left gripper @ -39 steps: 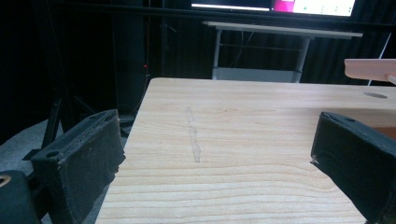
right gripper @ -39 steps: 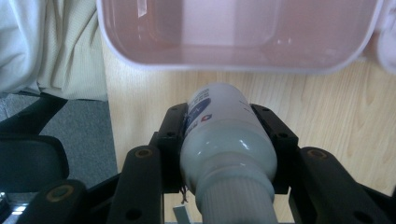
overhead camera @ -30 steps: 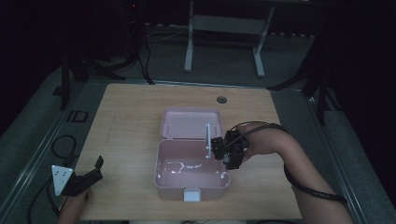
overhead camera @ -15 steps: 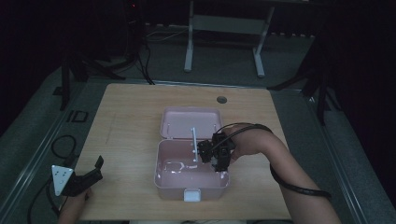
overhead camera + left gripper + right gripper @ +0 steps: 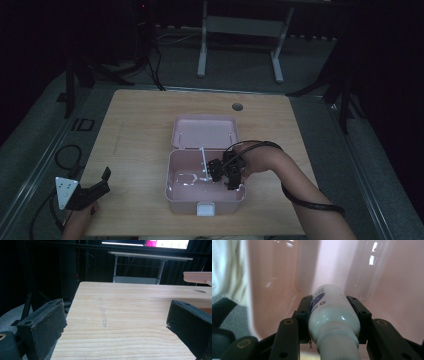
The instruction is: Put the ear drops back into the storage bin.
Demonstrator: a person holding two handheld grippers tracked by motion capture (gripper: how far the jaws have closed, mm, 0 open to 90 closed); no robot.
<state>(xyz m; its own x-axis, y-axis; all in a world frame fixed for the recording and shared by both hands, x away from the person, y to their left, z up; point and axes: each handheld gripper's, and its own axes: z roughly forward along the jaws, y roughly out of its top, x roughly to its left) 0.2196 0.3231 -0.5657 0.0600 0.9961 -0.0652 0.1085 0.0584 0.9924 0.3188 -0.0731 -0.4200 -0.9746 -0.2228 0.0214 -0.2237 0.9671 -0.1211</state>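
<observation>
Right gripper point(image 5: 329, 322) clamped on white plastic bottle point(image 5: 332, 317), inside open pink plastic box point(image 5: 172, 192) for stowing; left gripper point(image 5: 117, 322) apart, idle beside box.

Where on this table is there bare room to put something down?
The bare wood of the light wooden table lies free left of the open pink plastic box, up to the left gripper. The box's right half is crowded: the right gripper holds a white plastic bottle there.
</observation>
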